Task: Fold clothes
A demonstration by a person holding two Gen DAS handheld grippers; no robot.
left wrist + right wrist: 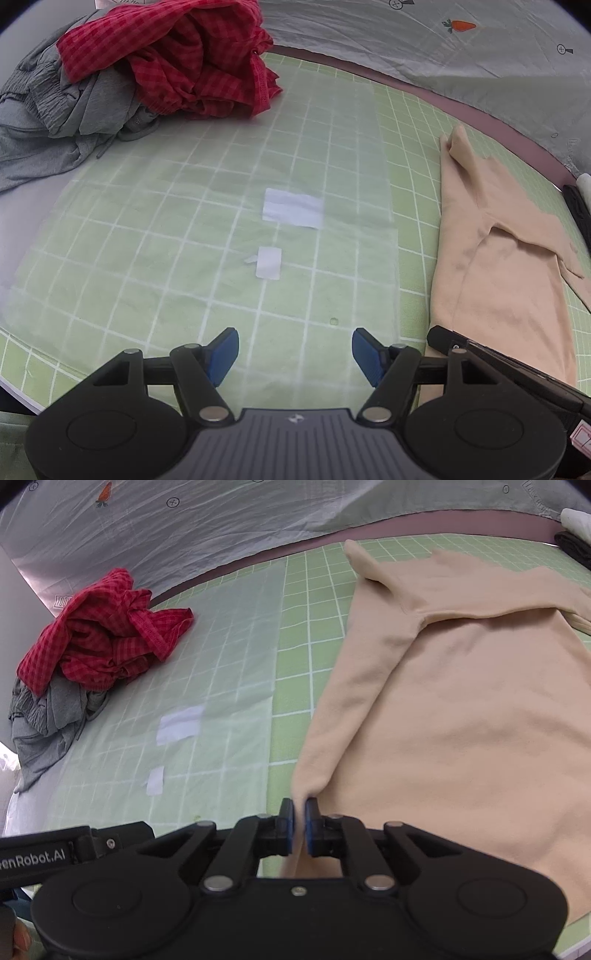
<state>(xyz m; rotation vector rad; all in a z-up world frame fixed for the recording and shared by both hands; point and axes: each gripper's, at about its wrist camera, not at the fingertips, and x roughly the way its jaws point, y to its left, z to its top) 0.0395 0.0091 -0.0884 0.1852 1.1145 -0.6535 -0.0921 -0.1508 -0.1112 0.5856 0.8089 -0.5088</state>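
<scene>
**Right gripper pinches the beige top's edge; left gripper waits with fingers apart**

At the far left corner of the green grid mat (332, 236) sits a heap of unfolded clothes: a grey garment (66, 122) underneath and a crumpled red checked garment (177, 62) on top. They look set aside there to wait their turn, away from the work space.

The middle of the mat is covered by a translucent sheet (166, 229) with two white tape patches (293, 208), probably marks for where a garment goes. Over the near edge of this stretch hangs the left gripper (295, 350), its blue fingers spread wide and holding nothing, seemingly free to help with a fold.

Along the right side of the mat lies the beige top (461, 720), spread mostly flat with a sleeve folded across its far part. The right gripper (299, 823) is closed on the top's near left corner; cloth bunches between the pads. That grip suits lifting or dragging this edge over to make the next fold, which I judge is barely begun.

Behind the mat's far edge hangs a grey patterned sheet (443, 55).
</scene>
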